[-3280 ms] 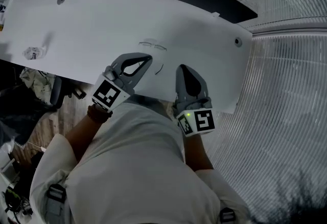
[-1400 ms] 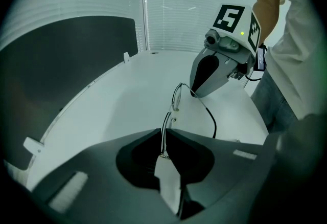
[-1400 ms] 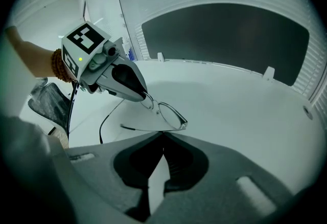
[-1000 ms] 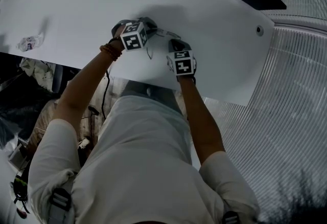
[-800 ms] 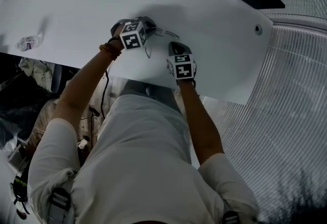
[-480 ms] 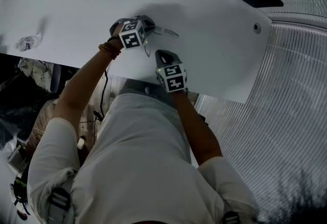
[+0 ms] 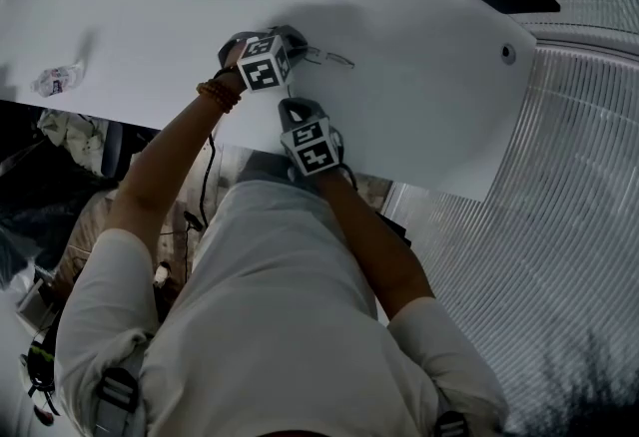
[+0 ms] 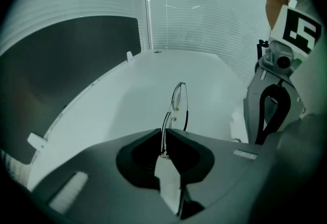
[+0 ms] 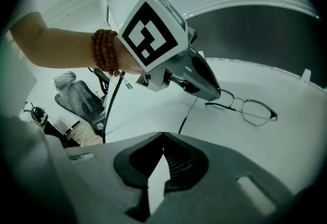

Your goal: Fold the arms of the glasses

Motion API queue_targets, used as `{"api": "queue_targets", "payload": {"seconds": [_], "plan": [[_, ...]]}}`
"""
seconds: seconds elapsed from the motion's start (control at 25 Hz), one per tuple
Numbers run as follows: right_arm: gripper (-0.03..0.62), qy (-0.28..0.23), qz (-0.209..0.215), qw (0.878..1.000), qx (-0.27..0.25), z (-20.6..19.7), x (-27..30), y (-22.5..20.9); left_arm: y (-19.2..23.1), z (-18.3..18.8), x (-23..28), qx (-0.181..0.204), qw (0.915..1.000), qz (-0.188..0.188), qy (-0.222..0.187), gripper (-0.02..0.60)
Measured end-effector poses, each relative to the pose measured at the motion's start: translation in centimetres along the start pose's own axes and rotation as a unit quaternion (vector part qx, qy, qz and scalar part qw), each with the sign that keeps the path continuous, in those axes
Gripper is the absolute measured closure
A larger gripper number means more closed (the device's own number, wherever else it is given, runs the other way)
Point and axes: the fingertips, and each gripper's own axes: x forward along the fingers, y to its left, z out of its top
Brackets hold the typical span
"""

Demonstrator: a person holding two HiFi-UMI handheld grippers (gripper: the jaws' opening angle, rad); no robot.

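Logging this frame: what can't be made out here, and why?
- Head view: the glasses are too small, and the left claw covers their near end, so the arm positions are unreadable.
- Left gripper view: the glasses show edge-on, the lenses overlap, and the far end is hidden behind them.
- Right gripper view: the clamped end of the frame sits under the left claw.
- Head view: the crumpled scrap near the table edge is too small to identify.

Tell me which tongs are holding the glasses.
The left tongs: they are shut on one end of the glasses frame. The right tongs are shut on nothing, apart from the glasses.
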Motion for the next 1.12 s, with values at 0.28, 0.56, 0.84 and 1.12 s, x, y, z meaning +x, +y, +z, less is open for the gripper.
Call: {"api": "queue_targets", "payload": {"seconds": [0.28,0.56,0.84,1.12], "plan": [[0.594,0.008,-0.01,1.0,0.002,-0.4,0.0,-1.6,0.1,0.0,0.1,0.004,1.0,-0.002,-0.002,0.549],[0.593,0.0,-0.009,1.0,0.005,0.0,-0.7,-2.5,0.4,0.0,0.1,0.004,1.0,-0.001,0.0,0.549],[0.593,0.014,0.002,1.0,-0.001,-0.7,0.9,-1.3,0.5,0.0,0.1,0.003,1.0,0.0,0.0,0.549],[0.594,0.017,-0.008,1.0,-0.005,-0.9,0.7,-2.2,0.8,-0.1,0.2,0.006,1.0,0.001,0.001,0.549]]}}
